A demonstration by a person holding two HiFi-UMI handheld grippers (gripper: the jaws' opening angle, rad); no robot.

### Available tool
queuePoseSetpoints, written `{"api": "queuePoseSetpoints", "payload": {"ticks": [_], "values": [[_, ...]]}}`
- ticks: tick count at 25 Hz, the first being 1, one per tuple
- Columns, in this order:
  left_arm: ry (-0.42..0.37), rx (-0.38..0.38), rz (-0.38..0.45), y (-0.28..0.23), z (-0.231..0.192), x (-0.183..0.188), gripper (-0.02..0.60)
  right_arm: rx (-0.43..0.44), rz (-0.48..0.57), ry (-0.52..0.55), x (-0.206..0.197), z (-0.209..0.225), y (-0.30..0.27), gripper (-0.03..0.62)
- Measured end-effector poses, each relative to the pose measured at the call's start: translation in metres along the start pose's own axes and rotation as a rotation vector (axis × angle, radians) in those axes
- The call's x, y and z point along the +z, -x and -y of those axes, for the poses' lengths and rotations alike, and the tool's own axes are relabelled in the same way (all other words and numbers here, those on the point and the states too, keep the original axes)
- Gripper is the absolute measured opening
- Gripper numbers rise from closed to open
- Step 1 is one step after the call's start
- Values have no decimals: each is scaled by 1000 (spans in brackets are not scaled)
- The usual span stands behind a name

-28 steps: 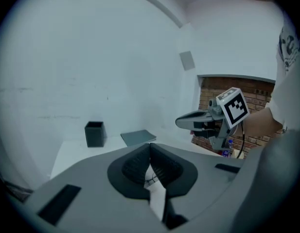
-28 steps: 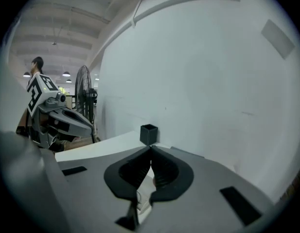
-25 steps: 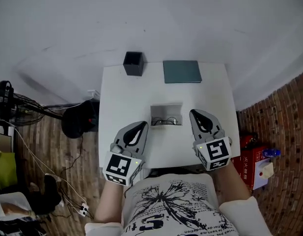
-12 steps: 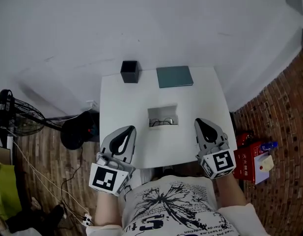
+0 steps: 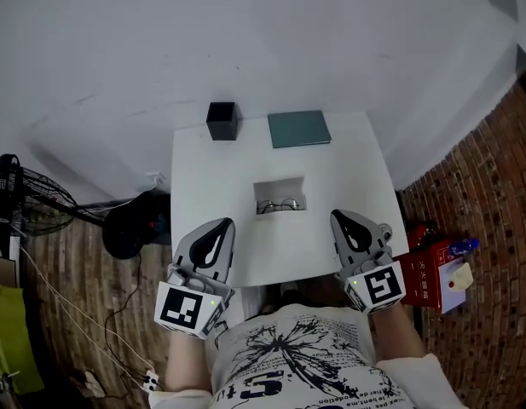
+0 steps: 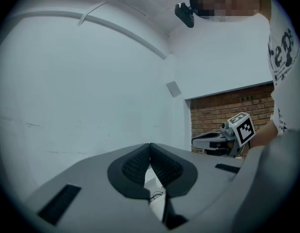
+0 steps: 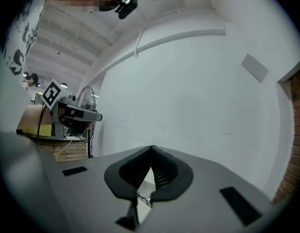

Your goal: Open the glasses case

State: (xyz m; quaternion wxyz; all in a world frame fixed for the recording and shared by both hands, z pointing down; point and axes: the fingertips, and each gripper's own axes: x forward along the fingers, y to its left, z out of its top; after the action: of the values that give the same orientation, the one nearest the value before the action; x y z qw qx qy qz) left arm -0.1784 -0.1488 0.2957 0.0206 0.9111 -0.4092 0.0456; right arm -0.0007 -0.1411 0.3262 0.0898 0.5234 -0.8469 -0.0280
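On the white table [image 5: 203, 177] the glasses case [image 5: 280, 186] stands open, lid raised toward the far side, with a pair of thin-rimmed glasses [image 5: 280, 204] lying inside. My left gripper [image 5: 222, 225] hovers at the table's near left edge, shut and empty. The right gripper [image 5: 341, 217] hovers at the near right edge, also shut with nothing in it. Both are apart from the case. In the left gripper view the jaws [image 6: 150, 144] meet at the tips, and the glasses [image 6: 156, 195] peek through below. The right gripper view shows its jaws [image 7: 151, 148] shut too.
A black box [image 5: 222, 120] and a teal flat book [image 5: 299, 129] sit at the table's far edge. Right of the table, red boxes [image 5: 426, 273] stand on the wooden floor by a brick wall. A fan [image 5: 24, 196] and cables lie at the left.
Both grippers have drawn back from beside the case toward the person and risen, the left one going farther out to the left. The case stays open and has not moved.
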Motion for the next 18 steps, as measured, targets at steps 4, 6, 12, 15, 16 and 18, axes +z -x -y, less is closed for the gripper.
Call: {"api": "queuePoseSetpoints", "payload": {"ticks": [4,6,12,15,16,18], "values": [[-1,-13,-10,-2,6,-2,14,-5,-1,1,0,-4,0,11],[-4,-19,-15,-3,8,-3,14,-10,4,-11,2,-4,0,11],[-4,-24,-25,-9,11,-2,14,-13,25,-21,8,-2,-2,11],[-5,-29,-29,-10,12,-1,14,-15,24,-19,8,-1,-3,12],[-6,-30,-30,-11,12,-1,14,-17,23,-20,8,0,-4,11],[-7,-30,-31,-13,12,0,14,-19,25,-30,6,1,-5,11]]}}
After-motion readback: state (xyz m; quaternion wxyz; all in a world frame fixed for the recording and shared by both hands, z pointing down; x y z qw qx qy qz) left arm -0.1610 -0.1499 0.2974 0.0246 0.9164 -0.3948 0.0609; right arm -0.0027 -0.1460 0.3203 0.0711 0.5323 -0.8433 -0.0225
